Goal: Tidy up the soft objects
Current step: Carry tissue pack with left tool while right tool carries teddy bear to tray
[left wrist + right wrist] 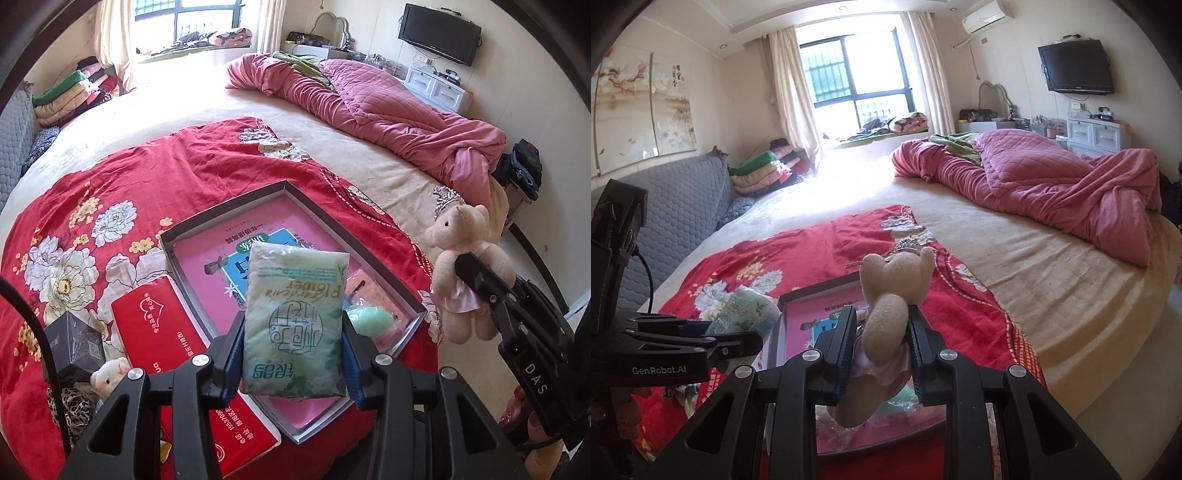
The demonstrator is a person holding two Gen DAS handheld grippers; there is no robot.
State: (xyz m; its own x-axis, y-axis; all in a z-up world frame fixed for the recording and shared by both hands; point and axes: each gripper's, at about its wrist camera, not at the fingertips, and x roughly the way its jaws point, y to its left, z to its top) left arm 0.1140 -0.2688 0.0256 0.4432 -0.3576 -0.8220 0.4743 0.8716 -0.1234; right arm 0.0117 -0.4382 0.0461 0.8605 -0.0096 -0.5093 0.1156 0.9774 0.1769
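Left gripper (293,354), nearest the lens: blue pads pressed on both long sides of a pale green tissue pack (295,325), held upright above the near end of the open shallow box (221,218). Box sits on the red floral blanket (92,192) spread on the bed; its floor is lined with a pink sheet and a blue printed booklet (236,266). A clear bag with something mint green and orange (369,317) already lies in the box's near right corner.

Right gripper (881,332): jaws clamped on the body of a cream teddy bear (894,280) in a pink skirt, carried in the air to the right of the box, head pointing away from the camera. The left view shows the same bear with a small silver tiara (448,201) just behind its head; whether the tiara is attached I cannot tell.

Left of the box, on the blanket: red tissue pack (162,332) touching the box wall, a dark carton (74,343), a second small bear (107,376) beside a leopard-print cloth (70,410).

Step in hand, as I judge it: both soft items are in transport toward the box, neither yet set down.

Next move calls for lowering the green pack onto the free pink floor, left of the clear bag, and releasing it flat. Bear then needs the far open space, clear of the left gripper.
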